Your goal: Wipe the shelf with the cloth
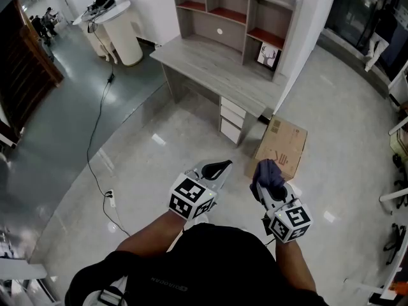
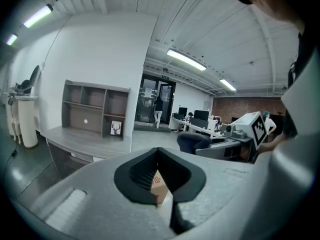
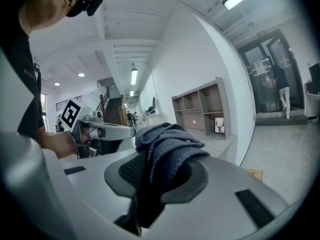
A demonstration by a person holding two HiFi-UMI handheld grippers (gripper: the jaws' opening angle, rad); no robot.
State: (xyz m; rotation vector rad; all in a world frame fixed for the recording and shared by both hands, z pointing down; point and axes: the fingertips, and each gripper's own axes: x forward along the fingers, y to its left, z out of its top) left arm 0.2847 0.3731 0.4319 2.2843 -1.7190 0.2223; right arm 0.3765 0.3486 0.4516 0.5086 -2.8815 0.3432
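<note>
My left gripper [image 1: 215, 167] hangs over the floor, well short of the shelf [image 1: 220, 27], its jaws pressed together at the tips on nothing. Further right, just as far from the shelf, my right gripper [image 1: 270, 185] pinches the dark blue cloth [image 1: 268, 173], which bunches over its jaws. A cardboard box [image 1: 284, 146] sits on the floor near the shelf's right end

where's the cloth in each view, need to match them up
Head view: the cloth is bunched in the right gripper, lower centre-right.
Left gripper view: a dark bundle right of centre, apparently the same cloth.
Right gripper view: at centre, clamped between the jaws.
Shared landmark: the framed deer picture in the shelf unit.
</note>
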